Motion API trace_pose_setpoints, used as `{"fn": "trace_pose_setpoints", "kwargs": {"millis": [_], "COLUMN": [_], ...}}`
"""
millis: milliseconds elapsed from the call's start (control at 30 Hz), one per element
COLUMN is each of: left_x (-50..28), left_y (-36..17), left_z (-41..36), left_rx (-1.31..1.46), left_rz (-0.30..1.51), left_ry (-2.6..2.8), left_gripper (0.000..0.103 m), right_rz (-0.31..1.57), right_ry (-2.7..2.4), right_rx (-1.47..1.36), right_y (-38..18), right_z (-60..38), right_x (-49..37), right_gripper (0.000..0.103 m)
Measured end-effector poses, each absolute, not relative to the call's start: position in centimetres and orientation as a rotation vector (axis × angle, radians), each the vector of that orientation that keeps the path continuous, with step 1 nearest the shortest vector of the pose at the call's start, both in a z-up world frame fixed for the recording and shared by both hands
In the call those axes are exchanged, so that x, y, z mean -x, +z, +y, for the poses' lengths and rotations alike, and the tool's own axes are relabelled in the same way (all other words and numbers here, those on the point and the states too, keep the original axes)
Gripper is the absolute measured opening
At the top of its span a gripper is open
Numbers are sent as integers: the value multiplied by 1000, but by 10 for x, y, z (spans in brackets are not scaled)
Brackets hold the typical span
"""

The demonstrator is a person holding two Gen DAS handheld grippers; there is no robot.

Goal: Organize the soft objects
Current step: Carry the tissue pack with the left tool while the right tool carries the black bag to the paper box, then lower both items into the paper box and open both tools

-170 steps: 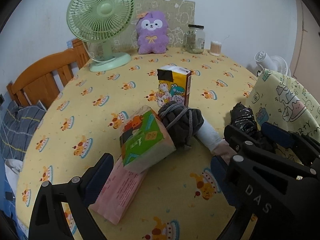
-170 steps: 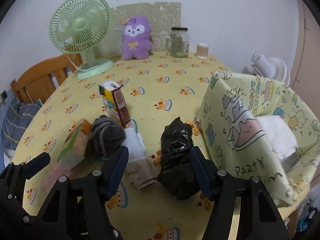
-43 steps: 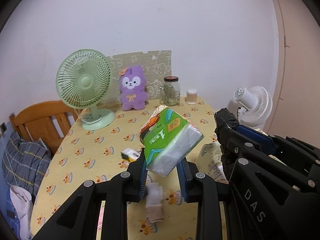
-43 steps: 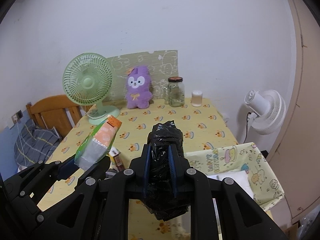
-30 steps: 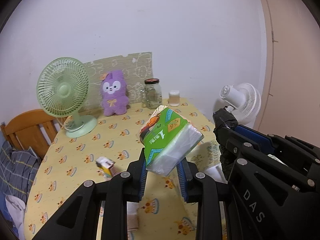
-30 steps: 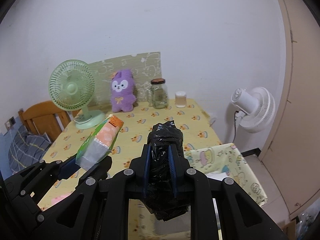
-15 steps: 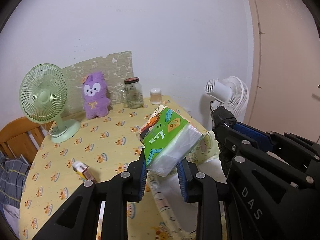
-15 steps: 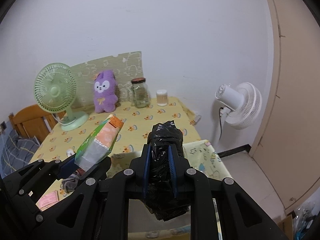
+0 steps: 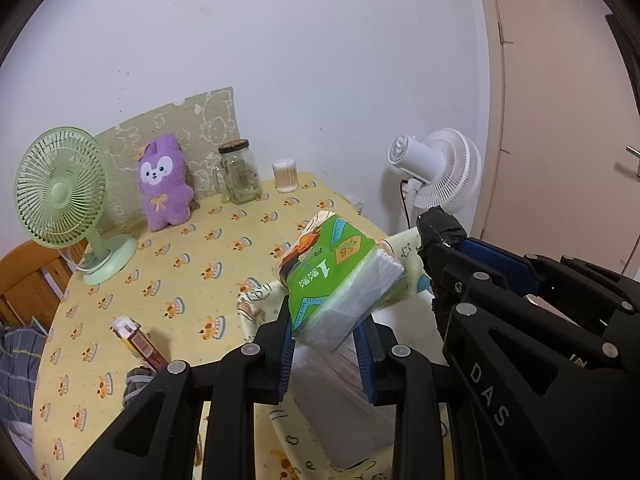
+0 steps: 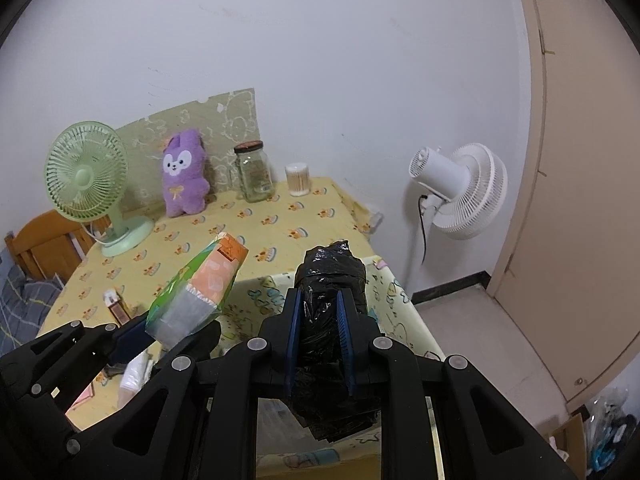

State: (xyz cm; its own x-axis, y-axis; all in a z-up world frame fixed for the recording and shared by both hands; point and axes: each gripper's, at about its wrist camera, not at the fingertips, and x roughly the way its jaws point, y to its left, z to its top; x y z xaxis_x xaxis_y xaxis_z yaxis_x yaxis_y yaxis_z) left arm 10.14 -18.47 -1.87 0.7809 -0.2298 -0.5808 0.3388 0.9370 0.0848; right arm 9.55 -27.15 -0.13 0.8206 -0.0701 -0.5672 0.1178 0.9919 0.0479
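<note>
My left gripper (image 9: 326,340) is shut on a green tissue pack (image 9: 338,280), which it holds tilted in the air above a yellow patterned fabric bin (image 9: 256,300). White items lie inside the bin. Just to the right, my right gripper (image 10: 318,336) is shut on a black plastic bundle (image 10: 330,276), also above the fabric bin (image 10: 384,280). The right wrist view shows the tissue pack (image 10: 200,284) at lower left, and the left wrist view shows the black bundle (image 9: 438,224) at right. A grey sock bundle (image 9: 134,384) lies on the table at left.
A green fan (image 9: 60,196), a purple plush (image 9: 164,188), a glass jar (image 9: 238,178) and a swab pot (image 9: 285,176) line the table's back. A small carton (image 9: 136,340) stands at left. A white fan (image 9: 436,176) stands beyond the table's right edge, and a wooden chair (image 9: 24,276) at far left.
Both grippers have swung right and sunk a little, each still holding its load. The fabric bin now lies under them, and the table's things have slid left in view.
</note>
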Motion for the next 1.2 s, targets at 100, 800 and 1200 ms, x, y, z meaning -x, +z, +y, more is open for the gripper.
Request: {"fn": "trace_pose_setpoints", "kwargs": {"millis": [100,800,1200], "left_x": [-105,-123,-118], "left_y": [-24,-40,-34], "left_z": [-188,-192,-182], "left_rx": [-192,-214,-195], "left_rz": [622,710,690], "left_ry": [-324,-309,-317], "left_gripper": [28,81,90], "right_rz": [612,696,683], "right_ry": [-111,-100,-108], "right_rx": [-86,-99,-106], "right_y": [-6,-28,-21], "right_z": [-276,-281,-271], "right_x": [-97,-122,-113], "right_gripper": [21,27,80]}}
